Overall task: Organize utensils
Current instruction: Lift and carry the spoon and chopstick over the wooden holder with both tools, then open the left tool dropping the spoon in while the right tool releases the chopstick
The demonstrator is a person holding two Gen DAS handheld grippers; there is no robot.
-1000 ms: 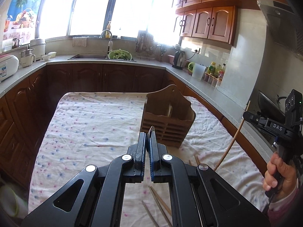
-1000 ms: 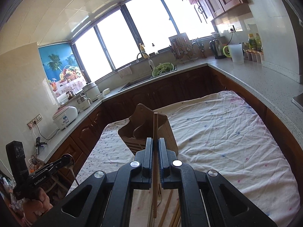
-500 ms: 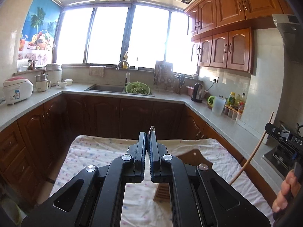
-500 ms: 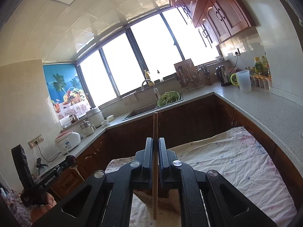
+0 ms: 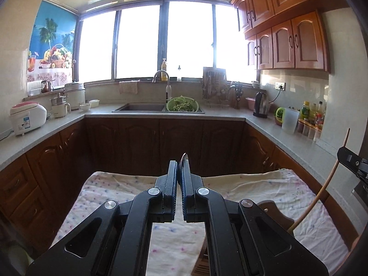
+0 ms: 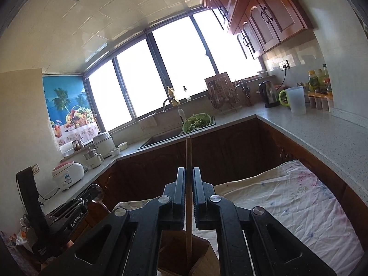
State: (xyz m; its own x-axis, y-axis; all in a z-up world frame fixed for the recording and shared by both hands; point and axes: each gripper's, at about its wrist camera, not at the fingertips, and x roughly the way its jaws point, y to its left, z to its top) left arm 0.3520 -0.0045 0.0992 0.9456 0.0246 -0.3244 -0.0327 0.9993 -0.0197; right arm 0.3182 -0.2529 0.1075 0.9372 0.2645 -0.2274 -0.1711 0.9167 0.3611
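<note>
Now both grippers raised since a second ago; views tilted from tablecloth (image 5: pixel 287 184) toward window. Left gripper (image 5: pixel 180 170) clenched on spoon (image 6: pixel 96 192), bowl tip poking out between jaws. Right gripper (image 6: pixel 189 181) clenched on chopstick (image 6: pixel 188 158), lower end hanging over wooden holder (image 6: pixel 181 257) near tablecloth's right edge. Judgement: lift done, drop-in next.
</note>
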